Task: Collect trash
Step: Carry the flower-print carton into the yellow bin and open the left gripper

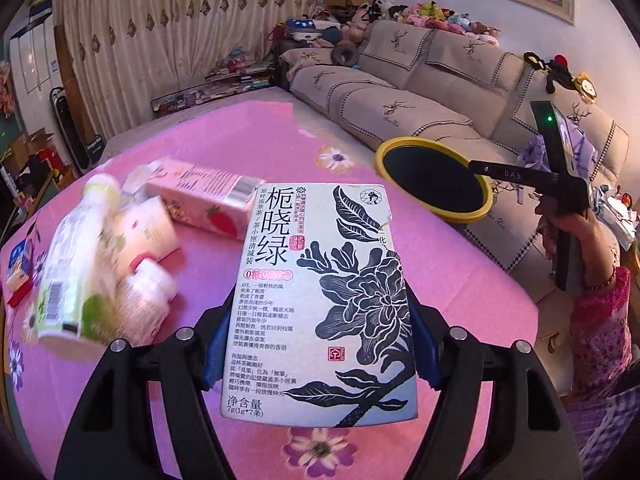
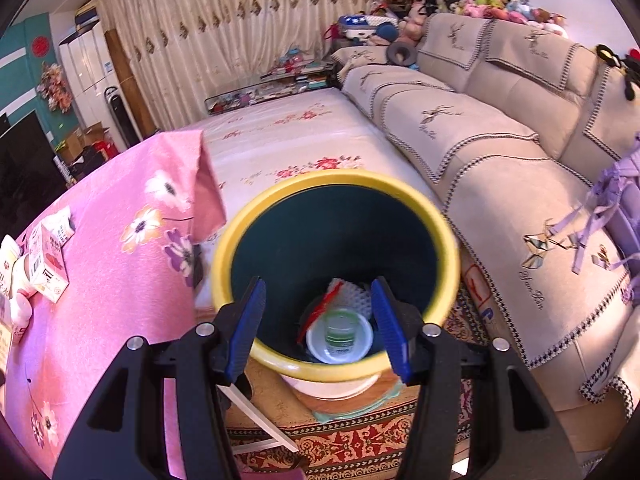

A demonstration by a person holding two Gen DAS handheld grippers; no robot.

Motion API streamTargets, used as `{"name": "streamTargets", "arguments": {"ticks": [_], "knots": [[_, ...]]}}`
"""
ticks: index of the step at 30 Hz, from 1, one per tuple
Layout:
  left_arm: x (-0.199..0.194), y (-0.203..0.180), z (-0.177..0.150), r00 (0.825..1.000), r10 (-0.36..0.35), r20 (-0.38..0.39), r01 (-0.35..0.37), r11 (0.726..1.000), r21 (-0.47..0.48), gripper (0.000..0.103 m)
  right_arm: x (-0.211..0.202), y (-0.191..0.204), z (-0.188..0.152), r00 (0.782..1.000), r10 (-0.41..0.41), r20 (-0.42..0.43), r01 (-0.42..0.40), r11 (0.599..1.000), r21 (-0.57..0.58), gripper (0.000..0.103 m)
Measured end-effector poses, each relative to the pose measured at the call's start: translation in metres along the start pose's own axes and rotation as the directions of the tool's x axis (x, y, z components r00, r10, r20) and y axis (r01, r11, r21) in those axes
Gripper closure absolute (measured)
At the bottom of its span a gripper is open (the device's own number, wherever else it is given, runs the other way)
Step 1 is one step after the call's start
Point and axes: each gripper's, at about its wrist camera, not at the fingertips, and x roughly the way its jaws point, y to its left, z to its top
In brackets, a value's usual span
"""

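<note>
My left gripper (image 1: 318, 344) is shut on a white tea box (image 1: 320, 280) with a black flower print, and holds it upright above the pink floral tablecloth (image 1: 260, 140). On the cloth to its left lie a pink strawberry carton (image 1: 200, 200), a green-and-white bottle (image 1: 72, 264) and small white bottles (image 1: 148, 292). The yellow-rimmed dark bin (image 2: 336, 184) stands beyond the table's right edge. My right gripper (image 2: 320, 328) hovers open over its mouth with nothing between the pads. In the bin lie a white cup lid (image 2: 340, 336), a foam net (image 2: 352, 294) and a red strip.
A beige sofa (image 2: 500, 152) runs along the right, with plush toys on its back. A patterned rug (image 2: 360, 444) covers the floor under the bin. In the left wrist view a hand (image 1: 568, 228) holds the right gripper's handle beside the bin (image 1: 436, 180).
</note>
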Motion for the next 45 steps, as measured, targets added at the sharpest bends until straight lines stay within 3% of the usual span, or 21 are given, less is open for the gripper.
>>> {"name": "streamTargets", "arguments": {"ticks": [6,13,19,28,36,38,45], "knots": [[0.04,-0.047,0.054,0.995,-0.097,0.008,0.096,0.991,0.094,0.032,-0.017,-0.036,-0.004,0.999,-0.027,0.029,0.025,0.998,0.05,0.051],[0.109,-0.099,0.117,0.981,-0.188,-0.05,0.193,0.969,0.154,0.032,-0.025,-0.076,-0.009,0.997,-0.065,0.036,0.06,0.992,0.107,0.051],[0.18,-0.137,0.144,0.968,-0.203,-0.145,0.227,0.959,0.17,0.032,-0.02,-0.1,-0.015,0.997,-0.081,0.015,0.078,0.987,0.139,0.05],[0.26,-0.169,0.154,0.949,-0.168,-0.265,0.219,0.96,0.173,0.031,-0.003,-0.116,-0.02,0.997,-0.079,-0.018,0.081,0.984,0.159,0.05],[0.286,-0.175,0.162,0.946,-0.153,-0.287,0.202,0.968,0.151,0.03,0.004,-0.122,-0.023,0.996,-0.086,-0.03,0.089,0.982,0.169,0.05],[0.284,-0.174,0.164,0.949,-0.148,-0.277,0.193,0.971,0.142,0.02,0.004,-0.122,-0.023,0.996,-0.087,-0.029,0.09,0.981,0.169,0.05],[0.236,-0.163,0.169,0.972,-0.163,-0.17,0.183,0.977,0.111,0.016,-0.002,-0.115,-0.023,0.997,-0.08,-0.02,0.082,0.984,0.16,0.05]]}}
